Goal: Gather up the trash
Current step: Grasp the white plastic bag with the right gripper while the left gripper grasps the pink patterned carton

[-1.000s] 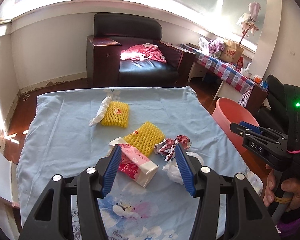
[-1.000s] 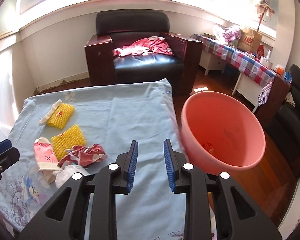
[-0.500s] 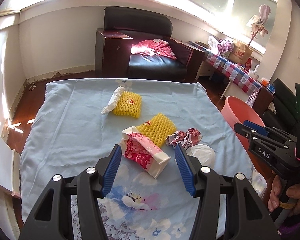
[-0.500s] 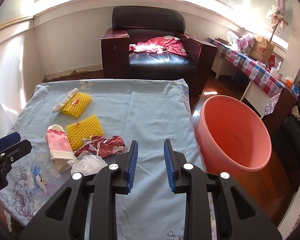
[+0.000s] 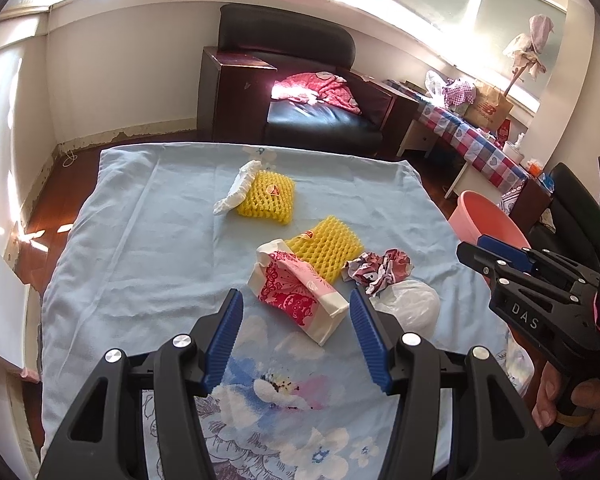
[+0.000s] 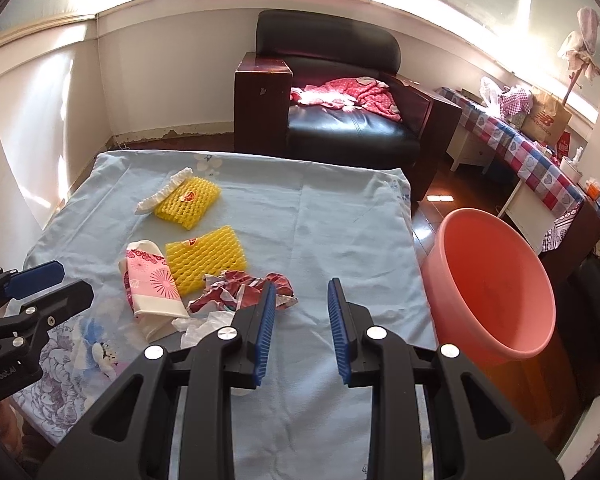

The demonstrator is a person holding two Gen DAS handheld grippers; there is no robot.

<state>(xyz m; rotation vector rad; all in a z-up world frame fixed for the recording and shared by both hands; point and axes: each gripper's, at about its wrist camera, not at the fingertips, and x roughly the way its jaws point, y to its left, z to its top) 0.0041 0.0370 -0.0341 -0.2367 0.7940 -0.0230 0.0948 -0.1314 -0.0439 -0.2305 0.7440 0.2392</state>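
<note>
- Left wrist view: left tool gapes wide, empty, above a soft pink floral tissue pack on the blue-sheeted bench.
- Right wrist view: right tool stands part-open, empty, beside a crumpled red wrapper; ribbed yellow foam nets lie beyond; a smooth pink basin stands on the floor.

Noted bare blue sheet across the far and right-hand parts of the table, open for passage. Found litter clustered left of centre: tissue pack, two yellow foam nets, crumpled wrapper, plastic bag. Recorded pink basin hard against the right edge, armchair beyond the far edge.
</note>
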